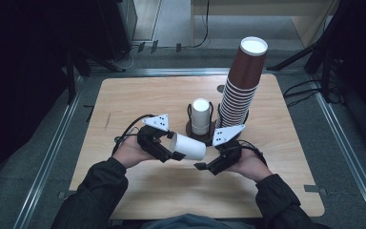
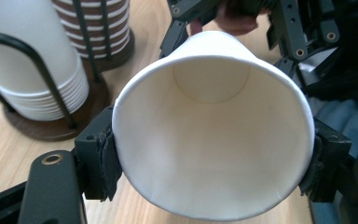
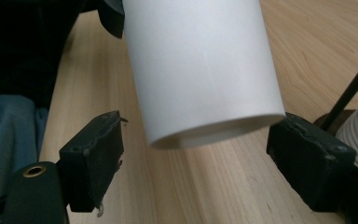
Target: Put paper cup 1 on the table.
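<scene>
A white paper cup lies on its side in the air above the wooden table, in front of the person. My left gripper is shut on its rim end. In the left gripper view the two pads press the rim of the cup from both sides, and I look into its mouth. My right gripper stands open around the cup's bottom end. In the right gripper view there is a gap between the cup and each pad.
Behind the hands a low stack of white cups stands in a wire holder on a round base. To its right rises a tall leaning stack of brown cups. Both stacks stand close to the grippers.
</scene>
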`<action>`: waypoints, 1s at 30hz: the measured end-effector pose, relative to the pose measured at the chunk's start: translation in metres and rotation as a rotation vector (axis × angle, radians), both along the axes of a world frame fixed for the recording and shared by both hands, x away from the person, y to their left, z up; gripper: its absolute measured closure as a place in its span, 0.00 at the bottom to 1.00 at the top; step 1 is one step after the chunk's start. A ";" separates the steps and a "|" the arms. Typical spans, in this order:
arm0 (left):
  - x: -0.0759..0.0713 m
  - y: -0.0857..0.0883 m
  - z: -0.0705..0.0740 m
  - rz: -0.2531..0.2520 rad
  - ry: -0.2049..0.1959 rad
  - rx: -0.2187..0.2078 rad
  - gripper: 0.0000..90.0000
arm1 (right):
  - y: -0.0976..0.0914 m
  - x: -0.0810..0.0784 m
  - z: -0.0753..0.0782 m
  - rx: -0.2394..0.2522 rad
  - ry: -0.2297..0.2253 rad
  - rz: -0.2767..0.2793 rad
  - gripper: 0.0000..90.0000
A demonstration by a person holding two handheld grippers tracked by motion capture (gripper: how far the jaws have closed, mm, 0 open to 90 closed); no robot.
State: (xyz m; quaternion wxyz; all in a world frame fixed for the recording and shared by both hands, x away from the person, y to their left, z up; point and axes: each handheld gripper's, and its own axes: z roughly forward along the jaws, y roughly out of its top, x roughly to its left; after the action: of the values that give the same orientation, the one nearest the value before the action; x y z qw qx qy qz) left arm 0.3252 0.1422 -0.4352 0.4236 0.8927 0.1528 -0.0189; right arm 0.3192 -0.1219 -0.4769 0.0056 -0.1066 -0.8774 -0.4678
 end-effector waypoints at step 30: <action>-0.004 -0.032 -0.017 -0.060 -0.013 0.337 0.25 | 0.021 -0.004 -0.017 -0.163 -0.041 0.021 0.22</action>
State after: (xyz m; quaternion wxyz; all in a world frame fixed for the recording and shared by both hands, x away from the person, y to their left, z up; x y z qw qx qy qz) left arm 0.3213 0.1099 -0.4520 0.2682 0.9553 0.1245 0.0002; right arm 0.3151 -0.1004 -0.4937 -0.0161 -0.0877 -0.9136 -0.3966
